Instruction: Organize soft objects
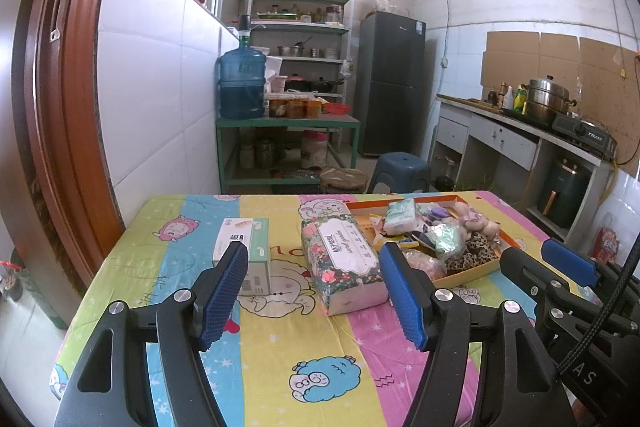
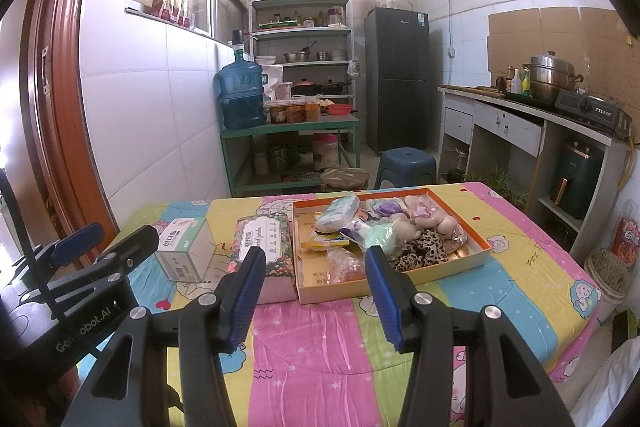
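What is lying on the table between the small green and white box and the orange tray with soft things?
The floral tissue pack lies between the green and white box and the orange tray, beside the tray's left wall. The right wrist view shows this best.

The left gripper (image 1: pixel 316 293) hangs above the cartoon-print tablecloth (image 1: pixel 288 355), jaws wide with nothing between them. Beyond lie a small white-green box (image 1: pixel 244 247) and a floral tissue pack (image 1: pixel 342 259) — side by side, apart. Right of the pack sits an orange tray (image 1: pixel 472 273) heaped with soft items — the right gripper (image 1: pixel 540 259) is near it.
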`<state>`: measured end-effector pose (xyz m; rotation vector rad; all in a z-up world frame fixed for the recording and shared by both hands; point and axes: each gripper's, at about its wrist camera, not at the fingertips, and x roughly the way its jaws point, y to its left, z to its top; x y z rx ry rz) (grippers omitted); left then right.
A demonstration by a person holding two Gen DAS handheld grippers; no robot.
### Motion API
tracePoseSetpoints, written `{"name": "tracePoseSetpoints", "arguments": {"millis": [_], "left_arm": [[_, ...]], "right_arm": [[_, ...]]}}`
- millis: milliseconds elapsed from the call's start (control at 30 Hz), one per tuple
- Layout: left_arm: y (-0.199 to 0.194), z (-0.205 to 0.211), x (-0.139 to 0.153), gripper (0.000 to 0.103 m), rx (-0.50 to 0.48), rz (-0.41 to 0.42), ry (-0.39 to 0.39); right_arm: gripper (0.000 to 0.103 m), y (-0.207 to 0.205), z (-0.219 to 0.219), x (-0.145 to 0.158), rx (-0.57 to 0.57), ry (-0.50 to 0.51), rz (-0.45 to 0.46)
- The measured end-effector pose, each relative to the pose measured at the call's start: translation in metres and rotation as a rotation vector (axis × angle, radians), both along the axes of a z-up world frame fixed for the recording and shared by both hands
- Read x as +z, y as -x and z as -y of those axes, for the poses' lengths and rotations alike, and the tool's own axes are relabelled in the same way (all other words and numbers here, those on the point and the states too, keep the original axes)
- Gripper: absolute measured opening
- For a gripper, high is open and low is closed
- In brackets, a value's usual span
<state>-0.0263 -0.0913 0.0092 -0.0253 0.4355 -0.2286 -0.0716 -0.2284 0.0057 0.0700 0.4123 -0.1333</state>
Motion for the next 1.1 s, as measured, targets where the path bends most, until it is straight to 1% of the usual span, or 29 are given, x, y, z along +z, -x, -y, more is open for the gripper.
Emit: {"name": "tracePoseSetpoints", "arguments": {"millis": [1100], "left_arm": [[-0.0008, 0.0002, 0.0013, 0.07, 0.0, -0.001, -0.003]], "right_arm": [[0.052, -0.0002, 0.0, -0.0008, -0.001, -0.003, -0.002]]}}
